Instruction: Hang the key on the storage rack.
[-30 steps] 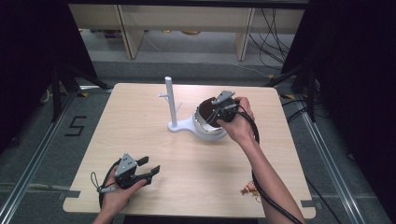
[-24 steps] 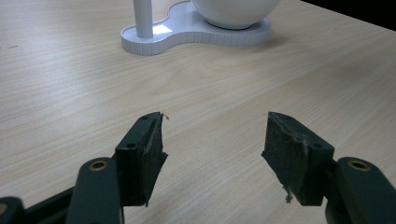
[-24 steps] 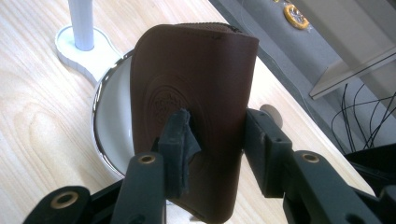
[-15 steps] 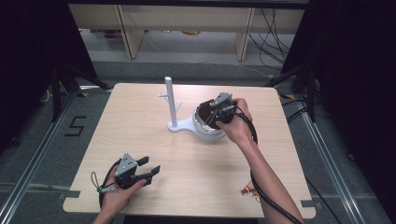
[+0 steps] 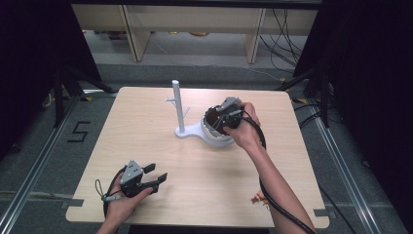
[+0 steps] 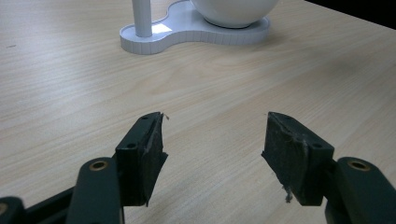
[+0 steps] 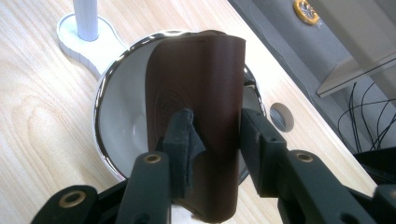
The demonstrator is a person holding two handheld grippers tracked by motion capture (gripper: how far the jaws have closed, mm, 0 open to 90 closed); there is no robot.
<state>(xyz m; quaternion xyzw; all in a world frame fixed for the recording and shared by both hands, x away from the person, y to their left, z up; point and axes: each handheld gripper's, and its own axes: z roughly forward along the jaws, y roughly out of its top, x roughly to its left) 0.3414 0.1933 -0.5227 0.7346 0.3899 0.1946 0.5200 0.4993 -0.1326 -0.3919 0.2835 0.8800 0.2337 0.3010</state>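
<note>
Right gripper (image 7: 212,135) has its jaws clamped on a brown curved piece (image 7: 196,93), just been closing, holding it right over the white bowl (image 7: 116,126). Left gripper (image 6: 212,140) sits on the surface (image 6: 70,93), jaws wide, nothing between.

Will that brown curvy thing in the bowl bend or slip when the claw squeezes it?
The brown piece looks stiff: it keeps its curve between the right claw. Its smooth, shiny face may slip. Standing on edge in the bowl, it would probably tip if released.
</note>
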